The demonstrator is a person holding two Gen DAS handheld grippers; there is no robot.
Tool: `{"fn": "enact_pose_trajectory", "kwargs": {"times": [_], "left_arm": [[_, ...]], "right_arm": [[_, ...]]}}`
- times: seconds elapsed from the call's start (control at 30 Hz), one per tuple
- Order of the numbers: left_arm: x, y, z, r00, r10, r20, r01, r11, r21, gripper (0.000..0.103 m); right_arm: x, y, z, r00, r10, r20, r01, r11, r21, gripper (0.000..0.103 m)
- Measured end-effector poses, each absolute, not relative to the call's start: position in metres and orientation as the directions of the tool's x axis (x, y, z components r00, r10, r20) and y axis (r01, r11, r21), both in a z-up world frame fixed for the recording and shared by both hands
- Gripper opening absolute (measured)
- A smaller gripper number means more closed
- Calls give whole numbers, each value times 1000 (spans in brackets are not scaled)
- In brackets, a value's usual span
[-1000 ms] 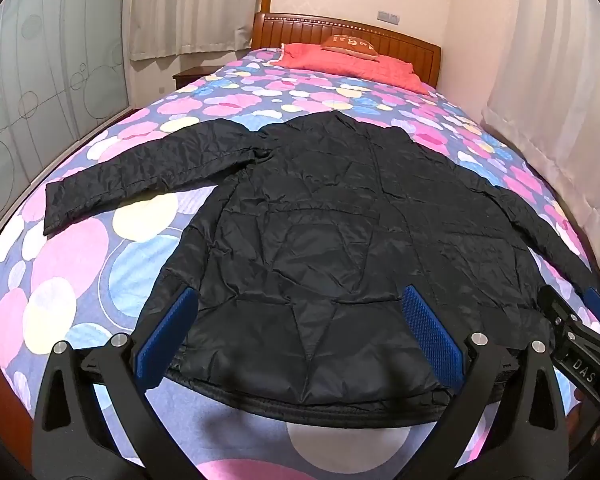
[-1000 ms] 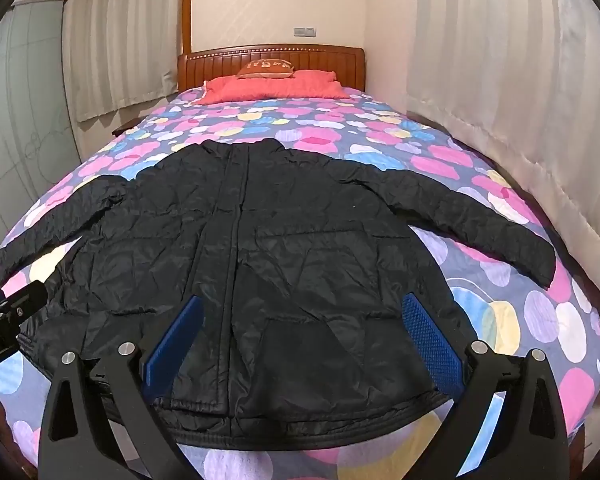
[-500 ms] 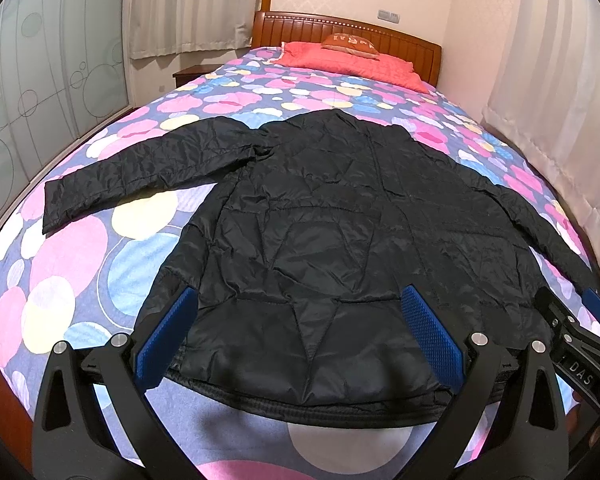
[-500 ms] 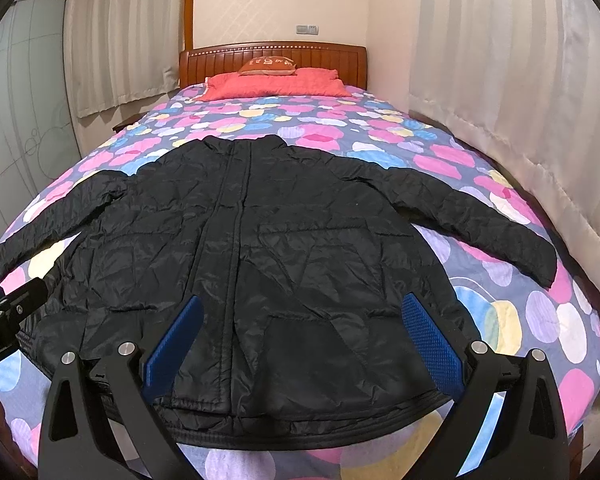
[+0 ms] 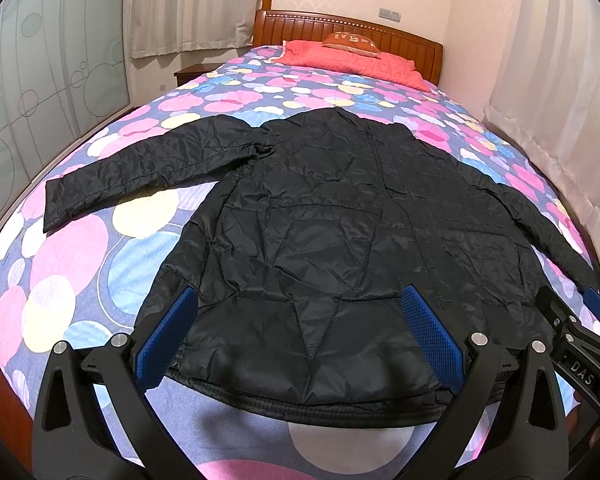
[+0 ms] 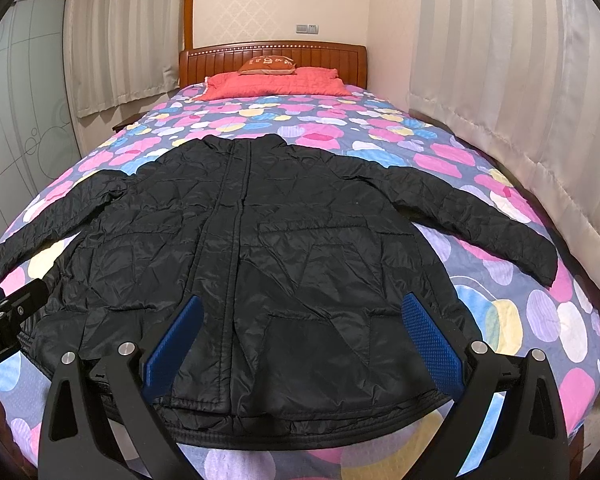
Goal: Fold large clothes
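Note:
A black quilted jacket [image 5: 332, 232] lies flat and spread out on the bed, front up, zipper closed, both sleeves stretched sideways. It also shows in the right wrist view [image 6: 268, 248]. My left gripper [image 5: 300, 336] is open and empty, hovering above the hem on the jacket's left half. My right gripper [image 6: 300, 340] is open and empty, above the hem on the right half. The right gripper shows at the right edge of the left wrist view [image 5: 576, 344]. The left gripper shows at the left edge of the right wrist view [image 6: 4, 316].
The bed has a circle-patterned cover [image 5: 72, 264] and a wooden headboard [image 6: 272, 56]. A red pillow [image 6: 276, 84] with a small cushion lies at the head. Curtains [image 6: 520, 100] hang along the right side. A glass sliding door [image 5: 40, 80] is on the left.
Both grippers have drawn back and risen slightly, so the jacket sits a little farther off in both views. The jacket has not moved.

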State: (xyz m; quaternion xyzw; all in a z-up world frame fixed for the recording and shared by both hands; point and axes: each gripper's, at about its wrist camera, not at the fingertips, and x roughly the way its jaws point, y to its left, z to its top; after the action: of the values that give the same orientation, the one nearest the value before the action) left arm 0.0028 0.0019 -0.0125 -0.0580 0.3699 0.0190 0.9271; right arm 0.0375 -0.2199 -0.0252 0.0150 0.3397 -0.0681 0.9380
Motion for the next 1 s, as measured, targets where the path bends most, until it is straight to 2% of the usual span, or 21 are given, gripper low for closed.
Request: {"fn": "enact_pose_trajectory", "kwargs": {"times": [1.0], "left_arm": [[3, 5, -28, 715, -8, -699, -81, 992, -94, 101]], "right_arm": [[39, -218, -33, 752, -116, -649, 135, 991, -21, 99]]}}
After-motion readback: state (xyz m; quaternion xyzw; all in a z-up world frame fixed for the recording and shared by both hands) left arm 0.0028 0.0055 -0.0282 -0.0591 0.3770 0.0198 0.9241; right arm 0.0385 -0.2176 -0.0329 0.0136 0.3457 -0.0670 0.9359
